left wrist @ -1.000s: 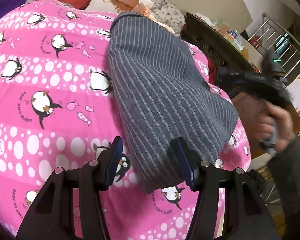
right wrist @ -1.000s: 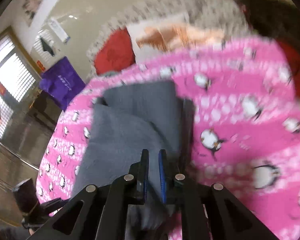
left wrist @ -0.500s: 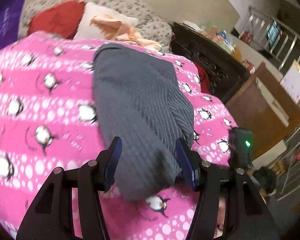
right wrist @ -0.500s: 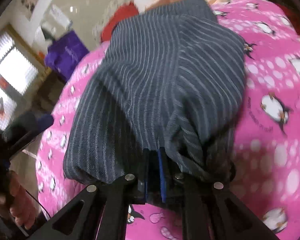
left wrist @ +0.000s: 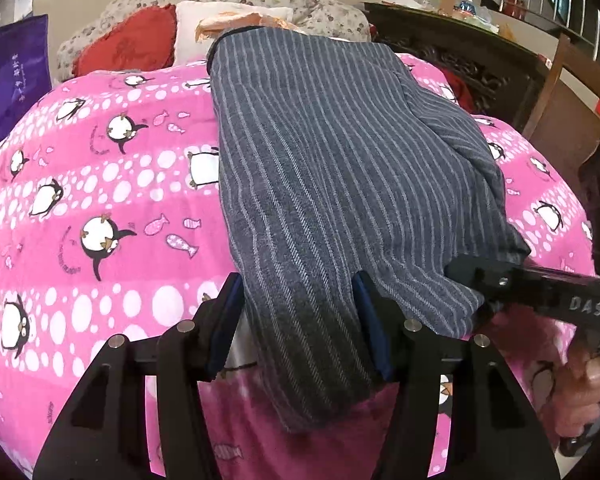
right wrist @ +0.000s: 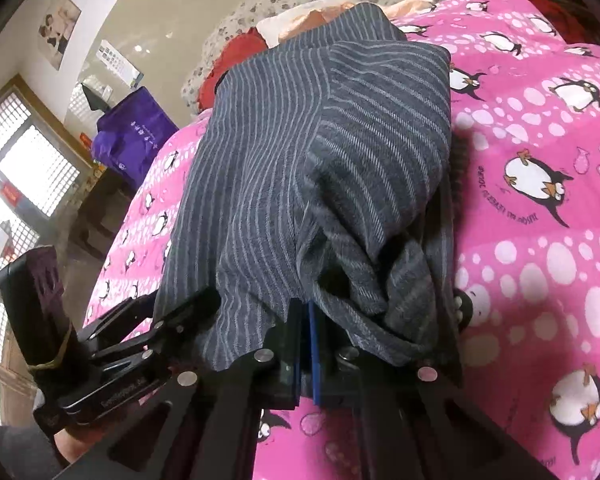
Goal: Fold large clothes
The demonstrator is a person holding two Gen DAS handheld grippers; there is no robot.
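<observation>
grey striped garment (left wrist: 340,168) lying lengthwise on pink penguin blanket (left wrist: 100,184), near end held.
left gripper (left wrist: 300,312): jaws spread, straddling the garment's near left edge, not clamped. right gripper (right wrist: 305,320): jaws pressed together, pinching the bunched near right corner. garment's far edge reaches the pillows (left wrist: 140,40). bare blanket lies broad on both sides; dark wooden furniture (left wrist: 480,60) stands beyond the right edge.
</observation>
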